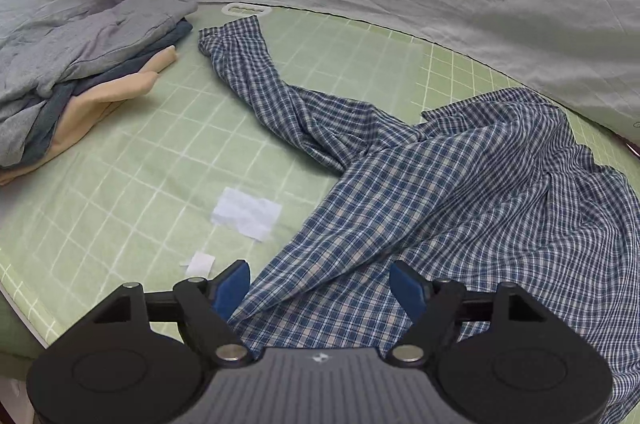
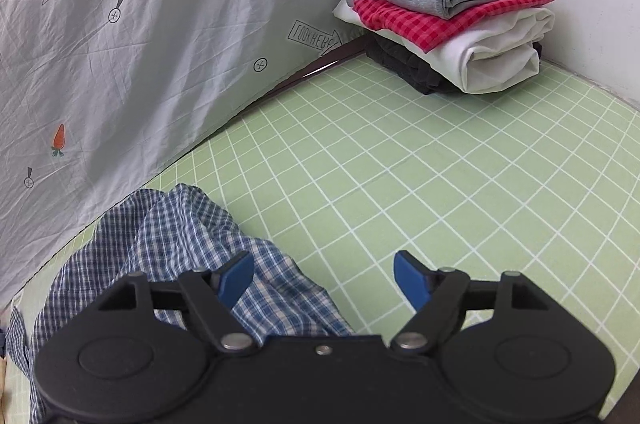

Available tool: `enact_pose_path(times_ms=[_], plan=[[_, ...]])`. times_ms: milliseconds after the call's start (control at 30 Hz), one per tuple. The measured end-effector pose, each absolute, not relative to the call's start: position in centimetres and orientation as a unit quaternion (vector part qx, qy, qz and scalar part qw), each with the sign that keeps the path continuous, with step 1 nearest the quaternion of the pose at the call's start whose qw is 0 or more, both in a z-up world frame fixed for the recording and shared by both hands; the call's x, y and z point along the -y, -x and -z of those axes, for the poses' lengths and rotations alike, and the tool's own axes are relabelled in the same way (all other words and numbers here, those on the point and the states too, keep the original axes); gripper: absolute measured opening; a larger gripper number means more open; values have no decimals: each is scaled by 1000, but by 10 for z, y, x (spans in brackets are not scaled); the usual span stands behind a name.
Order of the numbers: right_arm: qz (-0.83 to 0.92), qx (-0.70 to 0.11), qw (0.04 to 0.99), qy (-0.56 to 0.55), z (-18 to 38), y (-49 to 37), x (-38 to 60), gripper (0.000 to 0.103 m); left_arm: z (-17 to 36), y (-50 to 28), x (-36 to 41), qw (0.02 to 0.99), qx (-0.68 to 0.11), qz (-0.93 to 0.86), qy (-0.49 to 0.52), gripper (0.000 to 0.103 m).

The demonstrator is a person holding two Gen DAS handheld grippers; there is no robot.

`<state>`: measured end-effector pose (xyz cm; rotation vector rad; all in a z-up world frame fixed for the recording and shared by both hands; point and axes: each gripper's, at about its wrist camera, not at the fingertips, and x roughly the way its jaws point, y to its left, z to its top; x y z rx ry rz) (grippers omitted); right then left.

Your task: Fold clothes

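A: Where does the folding stand?

B: Partway, I'd judge. In the right wrist view a finished stack sits in the far corner of the green grid mat — a grey garment on top, then red check, white, and something dark at the bottom, all folded. In the left wrist view a looser pile of grey, slate-blue and peach clothes lies at the mat's far left; it looks unfolded, so that is probably work left to do.

A: And the piece in hand?

B: Not in hand at all. The blue plaid shirt lies crumpled on the mat, one sleeve trailing away toward the mat's handle cutout, the body bunched up to the right. It has no fold in it that I can see.

A: The grippers?

B: Both spread wide, holding nothing. The left gripper hangs over the near edge of the shirt, plaid cloth between its blue pads. The right gripper sits at the shirt's other side — its left pad over the plaid, its right pad over bare mat.

A: So what's next?

B: Likely spreading the shirt flat before any fold. Two white scraps lie on the mat beside it; I can't tell what they are.
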<state>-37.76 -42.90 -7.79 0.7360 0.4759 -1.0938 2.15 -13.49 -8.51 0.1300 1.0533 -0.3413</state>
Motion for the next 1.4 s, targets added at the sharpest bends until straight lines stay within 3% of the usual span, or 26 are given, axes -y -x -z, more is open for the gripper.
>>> enact_pose_path(times_ms=[400, 467, 533, 700, 1033, 1167, 1400], plan=[[480, -243, 724, -432, 128, 328, 498, 72, 104, -90, 170, 836, -524, 154, -57, 78], [461, -248, 730, -439, 132, 317, 494, 63, 104, -91, 174, 833, -527, 159, -58, 78], [435, -252, 740, -447, 135, 305, 489, 44, 104, -87, 177, 832, -526, 168, -62, 79], [373, -272, 767, -445, 137, 267, 472, 33, 113, -79, 174, 825, -537, 166, -66, 80], [218, -365, 847, -317, 129, 190, 410, 33, 128, -78, 164, 812, -565, 143, -45, 81], [236, -334, 850, -332, 117, 212, 421, 39, 139, -76, 163, 801, -582, 134, -42, 81], [343, -260, 827, -361, 101, 273, 457, 39, 153, -76, 165, 787, -602, 129, -45, 81]])
